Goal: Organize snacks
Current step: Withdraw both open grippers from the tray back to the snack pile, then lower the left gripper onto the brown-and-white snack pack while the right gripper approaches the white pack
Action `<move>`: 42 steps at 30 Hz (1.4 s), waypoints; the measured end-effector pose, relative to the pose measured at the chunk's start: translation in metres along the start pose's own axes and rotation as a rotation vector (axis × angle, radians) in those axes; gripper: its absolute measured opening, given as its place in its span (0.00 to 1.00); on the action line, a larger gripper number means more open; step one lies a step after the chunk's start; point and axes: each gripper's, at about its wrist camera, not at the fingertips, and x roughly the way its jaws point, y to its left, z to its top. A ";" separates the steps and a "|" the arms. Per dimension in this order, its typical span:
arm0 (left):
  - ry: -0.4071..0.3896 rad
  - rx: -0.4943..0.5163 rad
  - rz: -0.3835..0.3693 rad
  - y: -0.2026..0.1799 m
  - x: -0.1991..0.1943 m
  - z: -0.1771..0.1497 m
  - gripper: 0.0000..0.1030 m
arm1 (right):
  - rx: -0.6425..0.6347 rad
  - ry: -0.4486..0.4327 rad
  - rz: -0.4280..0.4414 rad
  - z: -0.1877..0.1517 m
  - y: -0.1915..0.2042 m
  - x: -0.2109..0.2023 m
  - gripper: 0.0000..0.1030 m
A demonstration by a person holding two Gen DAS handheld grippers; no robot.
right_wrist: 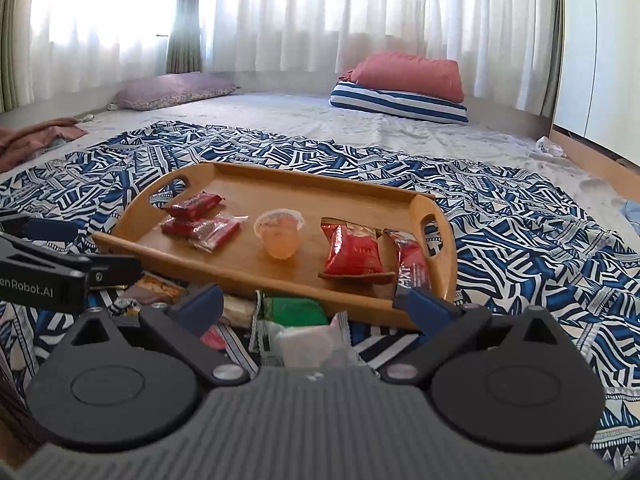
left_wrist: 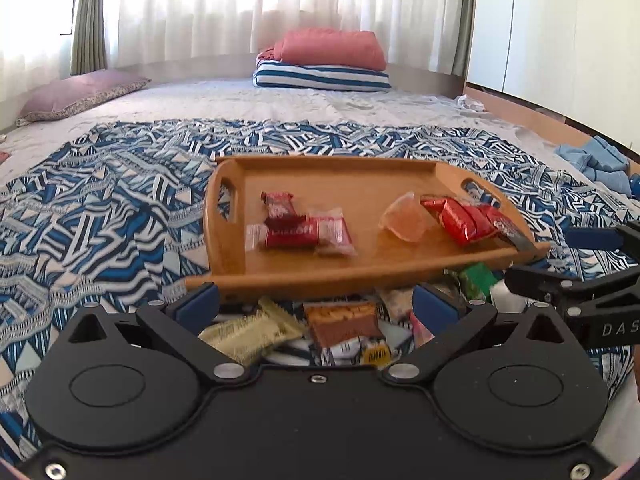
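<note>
Left wrist view: we are hovering our left hand-held gripper (left_wrist: 316,300), spread open, over loose snacks (left_wrist: 280,330) lying on the bed beside the wooden tray (left_wrist: 360,274). Our right hand-held gripper (right_wrist: 316,304) is gaping too; crinkly wrappers may be slipping, or snagging the tray's rim.

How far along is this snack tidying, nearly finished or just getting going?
Partway, I'd say. The wooden tray already holds red biscuit packets at one end, a jelly cup in the middle, and a red bag with a red bar at the other end. Neither the left gripper nor the right gripper holds anything; both are open. Loose snacks lie on the patterned blanket in front of the tray, including a green packet and a brown packet.
</note>
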 end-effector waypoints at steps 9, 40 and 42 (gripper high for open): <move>0.029 0.003 -0.014 0.001 -0.004 -0.017 0.99 | -0.032 0.028 -0.013 -0.015 0.004 0.003 1.00; 0.083 -0.052 -0.053 -0.014 0.029 -0.025 0.52 | -0.002 0.092 -0.005 -0.027 0.006 0.036 0.98; 0.079 -0.039 -0.047 -0.016 0.032 -0.025 0.53 | -0.001 0.097 -0.001 -0.027 0.006 0.038 0.98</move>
